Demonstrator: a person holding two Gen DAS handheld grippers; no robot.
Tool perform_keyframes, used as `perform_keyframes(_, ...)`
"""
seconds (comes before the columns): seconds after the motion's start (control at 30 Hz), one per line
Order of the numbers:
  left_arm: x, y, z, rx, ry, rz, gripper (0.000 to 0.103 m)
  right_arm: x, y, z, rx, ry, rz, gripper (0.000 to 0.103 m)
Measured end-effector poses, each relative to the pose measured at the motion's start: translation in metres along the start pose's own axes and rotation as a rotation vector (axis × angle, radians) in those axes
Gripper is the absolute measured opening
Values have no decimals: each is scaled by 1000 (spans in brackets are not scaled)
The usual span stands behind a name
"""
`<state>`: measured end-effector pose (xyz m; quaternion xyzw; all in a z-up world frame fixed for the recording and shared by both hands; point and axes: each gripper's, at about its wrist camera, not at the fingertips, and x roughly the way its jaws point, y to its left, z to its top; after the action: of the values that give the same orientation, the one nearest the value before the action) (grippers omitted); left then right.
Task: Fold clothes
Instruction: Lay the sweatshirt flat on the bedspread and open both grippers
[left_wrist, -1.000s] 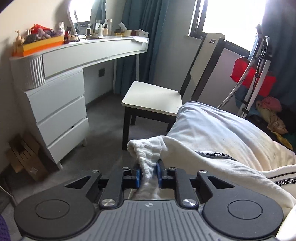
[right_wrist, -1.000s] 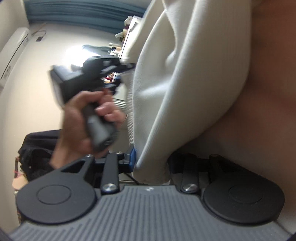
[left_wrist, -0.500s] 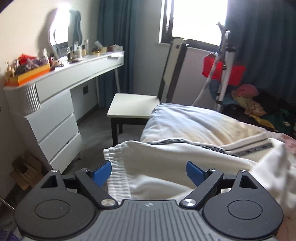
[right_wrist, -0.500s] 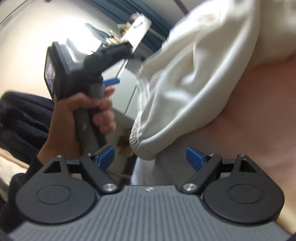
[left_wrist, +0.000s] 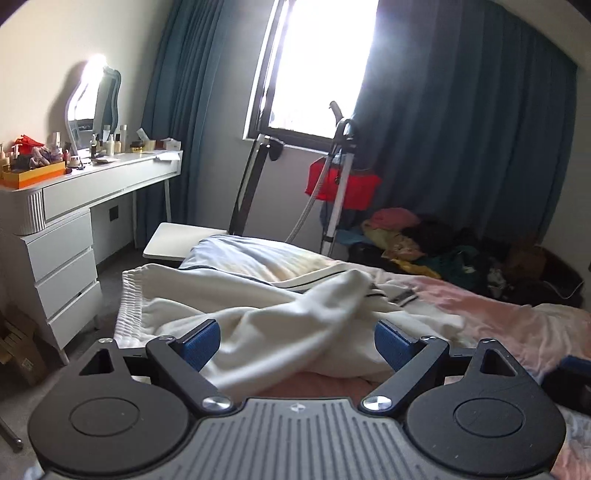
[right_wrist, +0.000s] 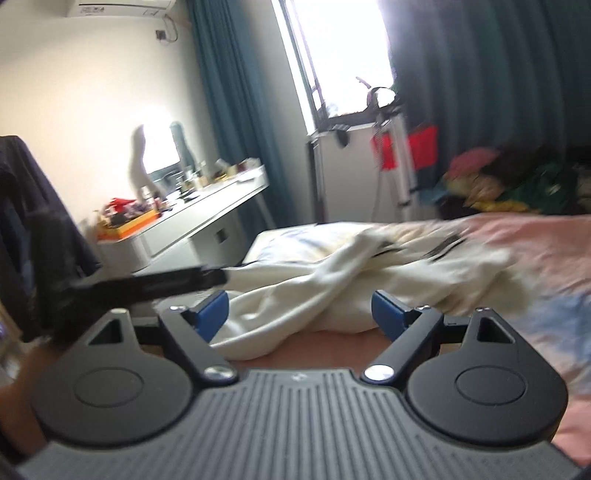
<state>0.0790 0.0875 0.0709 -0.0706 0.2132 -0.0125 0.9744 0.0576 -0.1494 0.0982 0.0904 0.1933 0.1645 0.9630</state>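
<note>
- Cream sweatpants (left_wrist: 266, 325): lay crumpled on the pink-sheeted bed (left_wrist: 517, 321), ribbed waistband toward the dressing table (left_wrist: 110, 177).
- Left gripper (left_wrist: 297, 343): jaws spread wide, empty, just short of the fabric.
- Right gripper (right_wrist: 299, 314): likewise spread, empty.
- Beyond the bed: white chair (left_wrist: 173, 240), garment steamer (left_wrist: 340, 177), clothes pile (left_wrist: 424, 240).

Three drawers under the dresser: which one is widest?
The top drawer, right under the white dresser top. It spans the full cabinet width; the two below it step back narrower toward the floor.
</note>
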Motion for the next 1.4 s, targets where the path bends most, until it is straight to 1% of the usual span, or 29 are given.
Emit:
perform_keyframes(0.13, -37, -34, -27, 28, -108, 14, 92, -10, -34, -14, -34, -50, -73, 86)
perform_keyframes(0.2, -52, -50, -43, 51, -163, 18, 95, -12, -50, -24, -43, -76, -104, 86)
perform_keyframes(0.23, -56, -57, -52, 74, -181, 12, 95, -13, -58, -31, -42, -91, -119, 86)
perform_keyframes(0.3, -58, -68, -70, 123, -224, 26, 95, -13, -71, -47, -35, -116, -148, 86)
perform_keyframes(0.37, -56, -75, -86, 147, -247, 28, 95, -9, -81, -62, -27, -127, -170, 86)
perform_keyframes(0.43, -52, -78, -100, 135, -241, 25, 95, -4, -88, -72, -12, -119, -179, 86)
perform_keyframes(0.53, -43, -70, -119, 110, -223, 27, 95, -4, -94, -84, 17, -119, -166, 86)
perform_keyframes(0.63, -35, -58, -129, 69, -214, 20, 95, -4, -97, -90, 25, -124, -169, 86)
perform_keyframes(0.73, -30, -54, -128, 61, -225, 37, 95, -2, -98, -94, 16, -132, -184, 86)
perform_keyframes(0.93, -19, -40, -122, 43, -193, 45, 95, 0, -100, -100, -1, -148, -215, 86)
perform_keyframes(1.1, -9, -37, -122, 54, -148, 34, 95, 2, -103, -103, 5, -124, -236, 86)
perform_keyframes(1.17, 4, -39, -122, 66, -106, 15, 95, 3, -104, -104, 9, -113, -245, 86)
perform_keyframes(1.23, 23, -42, -120, 88, -65, 16, 95, 4, -105, -105, 12, -103, -253, 86)
perform_keyframes(1.3, 53, -48, -118, 131, -17, 28, 95, 5, -106, -106, 15, -92, -261, 86)
perform_keyframes(1.4, 102, -57, -116, 219, 2, 71, 94, 6, -107, -108, 20, -76, -274, 86)
